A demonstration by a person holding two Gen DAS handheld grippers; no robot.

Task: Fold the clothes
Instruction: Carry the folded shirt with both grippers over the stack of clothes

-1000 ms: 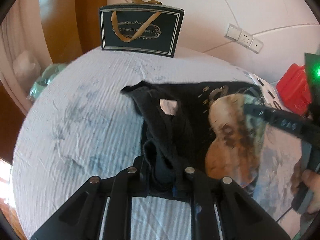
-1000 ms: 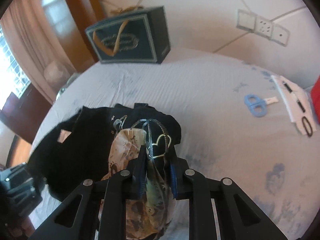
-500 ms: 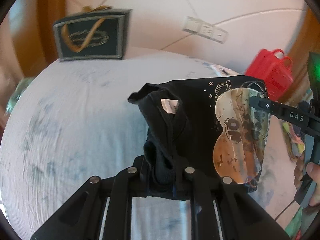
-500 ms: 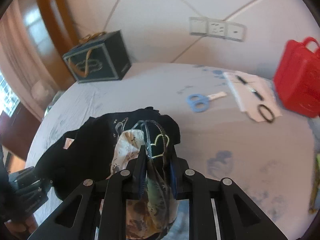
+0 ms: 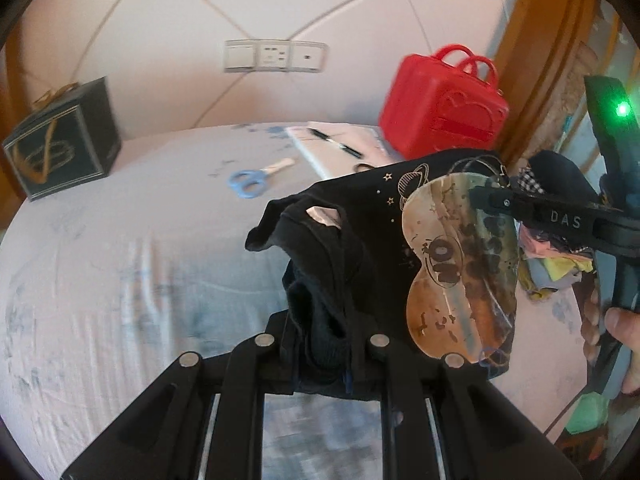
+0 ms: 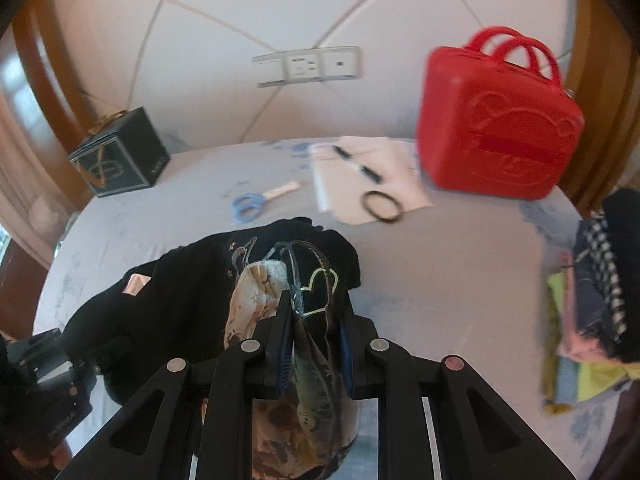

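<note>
Left gripper (image 5: pixel 320 344), seen from its own wrist, pinches a bunched black cotton T-shirt with a tan planet print (image 5: pixel 400 264) above the pale blue-stained bedsheet (image 5: pixel 120 260); the thin bunch could slip free. From the right wrist, the right gripper (image 6: pixel 314 332) clamps the printed edge, and a tug could stretch it.

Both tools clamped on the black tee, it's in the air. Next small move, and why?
Probably lower the black T-shirt onto bare sheet and pull it flat. The left tool and right tool each pinch bunched fabric, and the shirt hangs crumpled between them, off the bed. The scissors and paper lie farther back.
</note>
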